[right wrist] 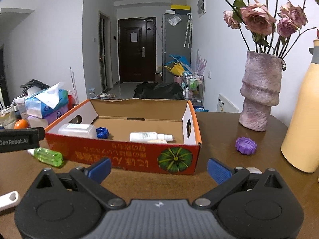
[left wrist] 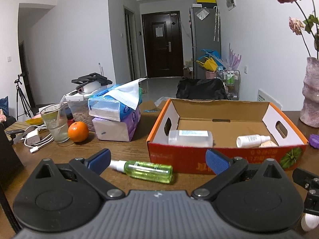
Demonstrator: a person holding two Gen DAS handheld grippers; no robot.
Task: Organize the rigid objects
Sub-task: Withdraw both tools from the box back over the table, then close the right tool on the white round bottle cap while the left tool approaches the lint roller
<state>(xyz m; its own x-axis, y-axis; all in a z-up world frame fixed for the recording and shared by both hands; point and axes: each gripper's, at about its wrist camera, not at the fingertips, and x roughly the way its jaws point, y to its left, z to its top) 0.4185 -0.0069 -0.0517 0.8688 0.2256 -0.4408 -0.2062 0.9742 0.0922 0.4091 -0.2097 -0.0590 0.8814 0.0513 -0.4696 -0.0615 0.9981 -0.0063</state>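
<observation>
Green spray bottle lying on its side on wooden table, between the spread fingers of left gripper, untouched, cardboard box just beyond holding 2 bottles, right gripper wide open, empty, facing the box, purple cap ahead to its right

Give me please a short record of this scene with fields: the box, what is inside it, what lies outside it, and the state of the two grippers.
box: open cardboard box on the wooden table
inside box: clear bottle, white spray bottle, blue cap
outside box: green spray bottle lying in front, purple cap to the right
left gripper: open, holds nothing, the green spray bottle lies between its fingers
right gripper: open, holds nothing
nearby: orange, vase
</observation>
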